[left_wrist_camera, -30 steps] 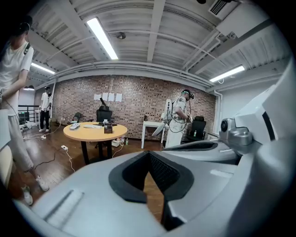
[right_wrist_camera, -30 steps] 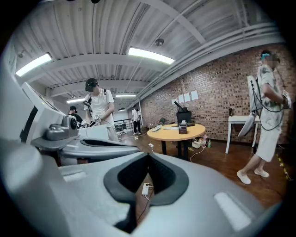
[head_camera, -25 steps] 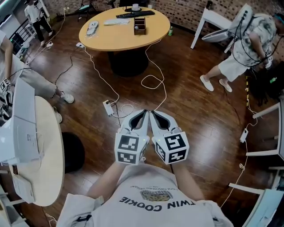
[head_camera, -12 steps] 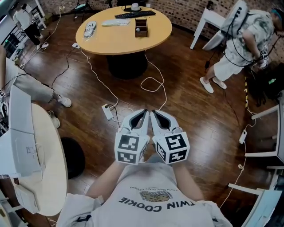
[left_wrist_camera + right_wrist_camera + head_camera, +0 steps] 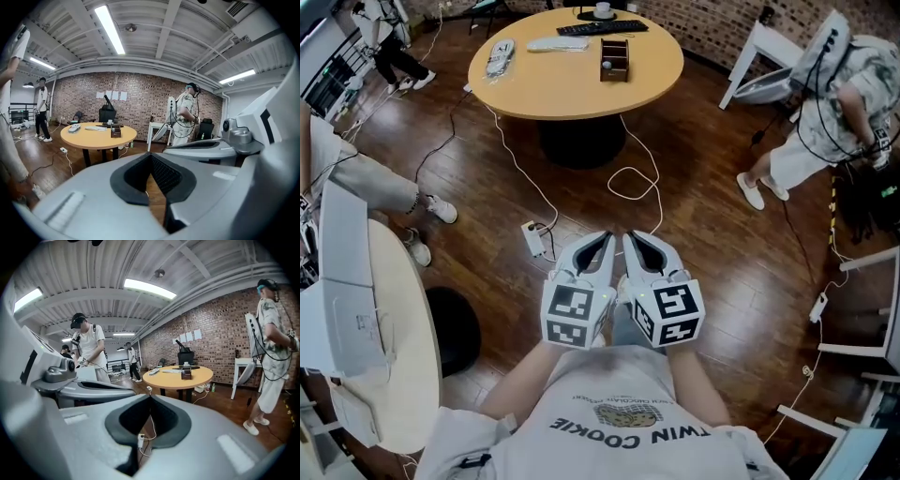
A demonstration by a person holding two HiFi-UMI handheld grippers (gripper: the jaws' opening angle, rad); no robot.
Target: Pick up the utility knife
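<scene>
I hold both grippers side by side at waist height over the wooden floor. The left gripper (image 5: 603,237) is shut with nothing in it, and the right gripper (image 5: 629,237) is shut and empty too. Their tips nearly touch each other and point at the round wooden table (image 5: 572,89). On that table lie a keyboard (image 5: 602,27), a white power strip (image 5: 498,58) and a small wooden box (image 5: 614,59). I cannot make out a utility knife in any view. The left gripper view shows its closed jaw tips (image 5: 151,154) with the table (image 5: 96,133) well beyond. The right gripper view shows the same for its tips (image 5: 151,397).
White cables and a floor power strip (image 5: 534,240) run between me and the table. A white table (image 5: 398,337) and a black stool (image 5: 455,323) stand at my left. A person (image 5: 834,103) stands at the right by a white desk (image 5: 764,42); another person's leg (image 5: 370,183) reaches in at the left.
The round table has grown larger and shifted slightly right in the head view as I move toward it. Both grippers keep the same shut pose in front of me.
</scene>
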